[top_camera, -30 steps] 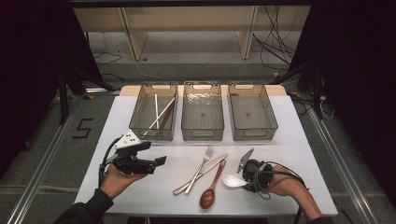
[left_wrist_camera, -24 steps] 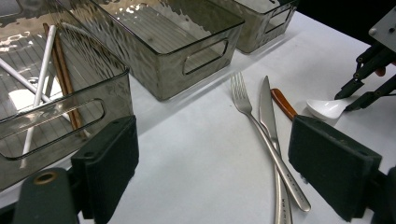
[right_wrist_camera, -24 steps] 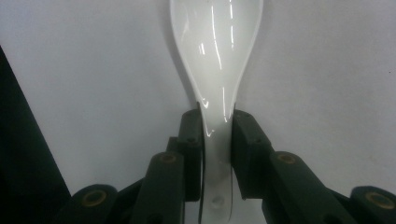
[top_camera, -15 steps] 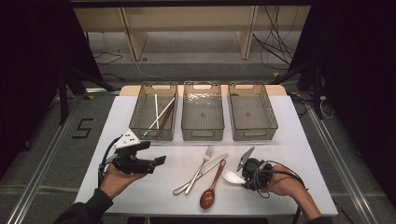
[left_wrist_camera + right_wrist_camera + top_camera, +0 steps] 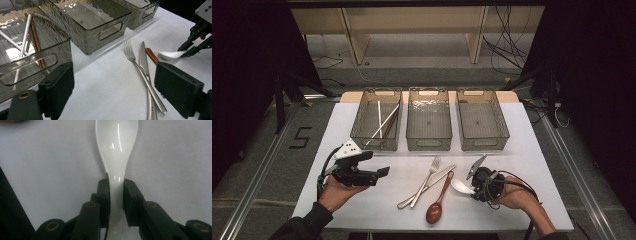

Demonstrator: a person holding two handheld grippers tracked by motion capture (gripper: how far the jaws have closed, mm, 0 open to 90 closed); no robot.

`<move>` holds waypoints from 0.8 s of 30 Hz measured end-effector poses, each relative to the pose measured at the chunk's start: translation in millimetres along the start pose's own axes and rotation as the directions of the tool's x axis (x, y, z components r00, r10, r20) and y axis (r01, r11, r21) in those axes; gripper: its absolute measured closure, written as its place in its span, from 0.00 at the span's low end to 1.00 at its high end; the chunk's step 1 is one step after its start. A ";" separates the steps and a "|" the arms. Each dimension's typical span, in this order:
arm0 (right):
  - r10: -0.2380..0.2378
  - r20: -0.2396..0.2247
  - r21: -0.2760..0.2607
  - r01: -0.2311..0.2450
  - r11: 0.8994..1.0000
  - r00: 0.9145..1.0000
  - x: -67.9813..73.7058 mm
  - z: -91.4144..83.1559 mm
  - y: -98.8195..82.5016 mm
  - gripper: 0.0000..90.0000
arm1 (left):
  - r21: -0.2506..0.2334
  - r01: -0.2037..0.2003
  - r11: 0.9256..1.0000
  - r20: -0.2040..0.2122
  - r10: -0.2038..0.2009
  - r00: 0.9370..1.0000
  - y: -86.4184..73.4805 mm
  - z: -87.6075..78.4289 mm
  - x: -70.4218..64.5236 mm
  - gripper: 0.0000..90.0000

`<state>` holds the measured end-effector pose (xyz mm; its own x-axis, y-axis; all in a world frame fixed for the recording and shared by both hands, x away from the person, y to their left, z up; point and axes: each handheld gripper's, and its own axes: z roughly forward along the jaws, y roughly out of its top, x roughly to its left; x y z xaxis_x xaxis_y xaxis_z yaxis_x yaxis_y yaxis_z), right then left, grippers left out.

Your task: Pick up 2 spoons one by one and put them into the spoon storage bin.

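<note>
A white table (image 5: 522,150) carries three clear grey plastic bins in a row along its far half; the left bin (image 5: 377,119) holds white chopsticks (image 5: 382,124) and a brown pair lying crossed on its floor, while the middle bin (image 5: 428,119) and the right bin (image 5: 482,119) have bare floors. Near the front middle of the table lie a metal fork (image 5: 426,181) and a table knife (image 5: 432,182), side by side and touching along their handles, tips pointing toward the bins; just right of them lies a brown wooden spoon (image 5: 438,201), its bowl toward the person.

The right gripper (image 5: 479,186), held in the person's right hand (image 5: 514,196) at the front right of the table, has its jaws closed narrowly on the handle of a white ceramic soup spoon (image 5: 117,150); in the right gripper view the two pads press either side of the handle, and the spoon's bowl points away over the white tabletop; in the high view the spoon (image 5: 461,186) sits low at the table, just right of the wooden spoon; whether it rests on the surface I cannot tell.

The left gripper (image 5: 362,172), in the left hand (image 5: 337,192) at the front left, has its jaws spread wide with nothing between them; its own view looks between them at the fork (image 5: 140,72), the knife (image 5: 145,75) and the left bin (image 5: 32,62) close by.
</note>
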<state>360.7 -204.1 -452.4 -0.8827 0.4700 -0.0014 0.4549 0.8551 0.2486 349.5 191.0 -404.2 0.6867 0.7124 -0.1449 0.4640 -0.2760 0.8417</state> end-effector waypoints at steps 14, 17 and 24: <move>0.036 0.067 -0.016 -0.035 0.999 0.997 -2.0 -4.3 0.9 0.96 | -0.002 -0.002 1.000 -0.002 0.002 1.000 0.4 -0.6 0.5 0.18; 0.049 0.063 -0.017 -0.048 0.999 0.997 -4.2 -6.5 0.1 0.96 | -0.002 -0.002 1.000 -0.003 0.002 1.000 0.3 -0.5 0.4 0.18; 0.053 0.093 -0.079 -0.046 0.996 0.994 -3.1 -18.2 4.1 0.96 | -0.012 -0.001 1.000 -0.009 0.000 1.000 1.0 -2.0 0.9 0.18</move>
<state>363.2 -206.1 -433.8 -0.8425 0.5330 -0.0783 0.4841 0.8129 0.3238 349.4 192.7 -402.5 0.6815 0.7184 -0.1396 0.4569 -0.2687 0.8480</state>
